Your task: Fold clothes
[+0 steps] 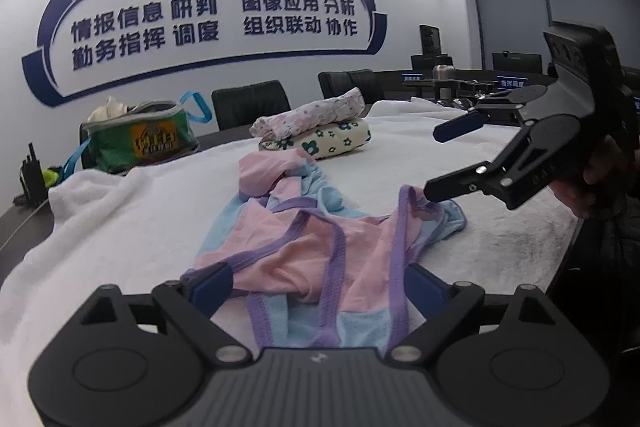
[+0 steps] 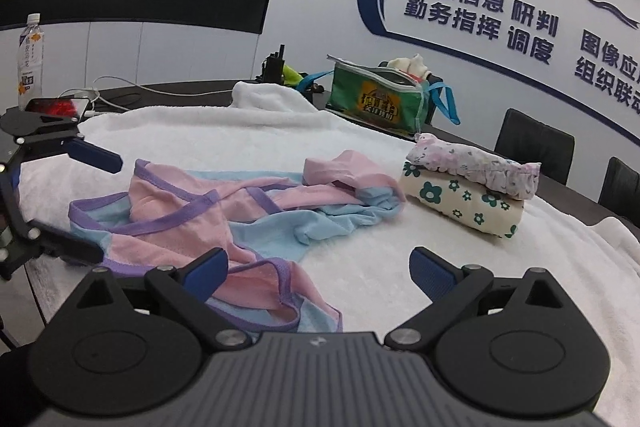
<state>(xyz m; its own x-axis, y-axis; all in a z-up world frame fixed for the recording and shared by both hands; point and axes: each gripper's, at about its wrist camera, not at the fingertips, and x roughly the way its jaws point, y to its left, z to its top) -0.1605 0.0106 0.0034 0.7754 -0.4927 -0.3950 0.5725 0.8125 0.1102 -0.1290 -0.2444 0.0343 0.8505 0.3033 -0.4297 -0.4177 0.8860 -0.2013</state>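
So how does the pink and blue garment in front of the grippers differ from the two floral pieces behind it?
The pink and blue garment lies spread out and rumpled; the floral pieces are folded into compact bundles. The garment lies flat on the white towel, while the floral pieces are stacked, the lilac one on the cream one. The garment has plain colour panels with purple trim; the floral pieces are printed. All rest on the same towel.

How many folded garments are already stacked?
2: a purple-floral piece on top of a cream piece with green flowers, beyond the unfolded pink-and-blue garment. More may sit in the green bag.
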